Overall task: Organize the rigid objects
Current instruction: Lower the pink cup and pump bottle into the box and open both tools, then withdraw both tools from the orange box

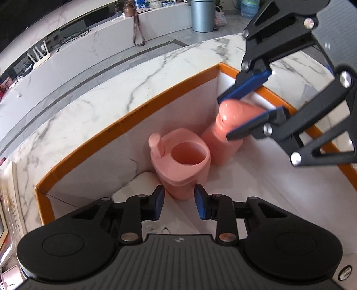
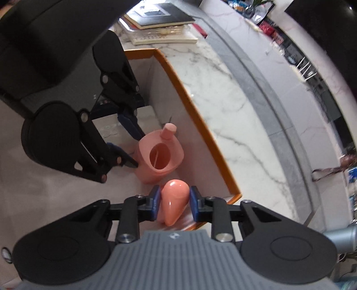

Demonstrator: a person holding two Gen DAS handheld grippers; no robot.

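A pink cup-shaped holder (image 1: 181, 159) with a round opening and a small peg stands inside an orange-rimmed white box (image 1: 125, 116). My left gripper (image 1: 179, 204) is open just in front of the holder, a finger on each side, not touching it. A pink dispenser bottle (image 1: 225, 136) stands in the box's far corner beside the holder. My right gripper (image 1: 243, 111) has its blue pads around the bottle's rounded pump head (image 2: 173, 200). In the right wrist view the holder (image 2: 159, 156) stands just beyond that head, with the left gripper (image 2: 127, 142) next to it.
The box (image 2: 178, 89) sits on a white marble counter (image 1: 111, 93). A flat white item (image 1: 133, 185) lies on the box floor left of the holder. Books (image 2: 160, 24) are stacked past the box's end. A grey bin (image 1: 202, 15) stands on the floor beyond.
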